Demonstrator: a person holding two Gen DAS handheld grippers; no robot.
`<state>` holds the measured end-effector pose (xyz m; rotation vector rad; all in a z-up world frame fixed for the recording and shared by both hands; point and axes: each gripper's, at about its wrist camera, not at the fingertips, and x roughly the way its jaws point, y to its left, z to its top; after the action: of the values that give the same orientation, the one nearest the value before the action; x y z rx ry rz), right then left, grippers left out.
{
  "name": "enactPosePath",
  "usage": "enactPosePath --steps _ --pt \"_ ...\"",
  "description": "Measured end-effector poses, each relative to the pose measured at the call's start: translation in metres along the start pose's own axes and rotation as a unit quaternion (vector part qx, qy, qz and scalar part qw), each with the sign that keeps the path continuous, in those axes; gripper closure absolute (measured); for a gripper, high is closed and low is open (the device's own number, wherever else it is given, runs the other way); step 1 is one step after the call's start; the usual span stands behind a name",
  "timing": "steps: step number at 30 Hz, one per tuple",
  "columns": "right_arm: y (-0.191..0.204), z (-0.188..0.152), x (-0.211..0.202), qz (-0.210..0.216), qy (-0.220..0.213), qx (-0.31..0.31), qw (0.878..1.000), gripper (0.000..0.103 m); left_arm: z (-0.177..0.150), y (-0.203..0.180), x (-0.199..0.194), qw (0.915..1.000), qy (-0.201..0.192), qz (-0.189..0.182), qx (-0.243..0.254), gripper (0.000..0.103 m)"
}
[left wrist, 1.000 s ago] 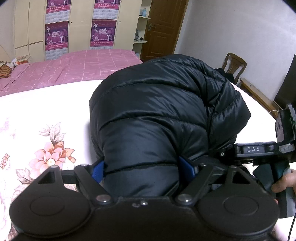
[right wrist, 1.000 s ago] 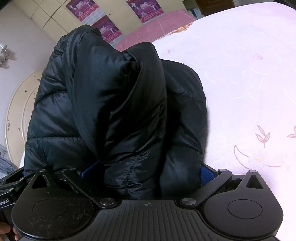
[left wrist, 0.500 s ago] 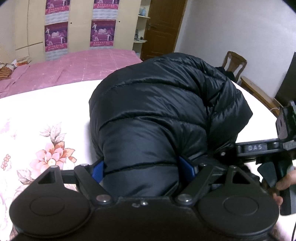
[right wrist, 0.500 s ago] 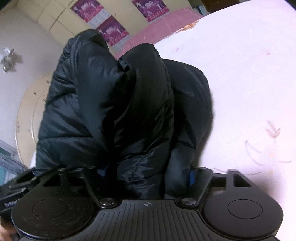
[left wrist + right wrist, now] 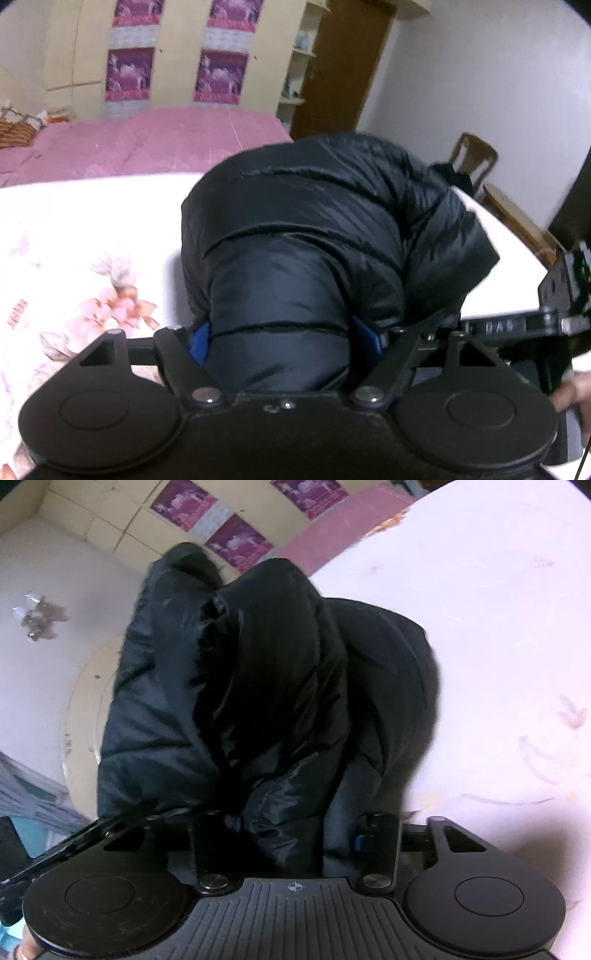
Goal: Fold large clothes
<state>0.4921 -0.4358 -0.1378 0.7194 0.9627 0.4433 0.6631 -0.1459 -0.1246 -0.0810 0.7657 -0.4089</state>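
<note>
Left wrist view showed both grippers, left gripper (image 5: pixel 279 332) and right gripper (image 5: pixel 295 834), clamped on the black quilted puffer jacket (image 5: pixel 325 236) (bulky, slippery); level, matched hands would suit this fold.

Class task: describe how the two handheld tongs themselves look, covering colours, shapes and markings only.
Both tongs are matte black with two round discs and silver pivot bolts. The left tongs have blue finger pads. The right tongs have a ribbed body; seen from the left camera, they read "DAS".
</note>
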Motion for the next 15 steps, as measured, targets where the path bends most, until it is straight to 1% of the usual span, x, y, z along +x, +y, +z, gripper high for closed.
enactPosePath --steps 3,5,8,12,15 --pt "0.018 -0.002 0.014 0.025 0.010 -0.005 1.000 0.060 0.007 0.009 -0.014 1.0000 -0.006 0.008 -0.001 0.030" --pt "0.029 -0.003 0.025 0.037 0.016 -0.005 0.999 0.060 0.008 0.017 -0.024 0.9997 -0.009 0.020 0.001 0.030" --pt "0.051 -0.008 0.046 0.055 0.031 -0.013 0.998 0.060 0.006 0.034 -0.043 0.9990 -0.017 0.040 -0.009 0.030" --pt "0.091 -0.019 0.078 0.076 0.049 -0.025 0.996 0.060 0.002 0.063 -0.074 0.9971 -0.028 0.068 -0.017 0.030" --pt "0.125 -0.027 0.106 0.086 0.057 -0.036 0.994 0.060 0.001 0.092 -0.098 0.9955 -0.040 0.083 -0.022 0.030"
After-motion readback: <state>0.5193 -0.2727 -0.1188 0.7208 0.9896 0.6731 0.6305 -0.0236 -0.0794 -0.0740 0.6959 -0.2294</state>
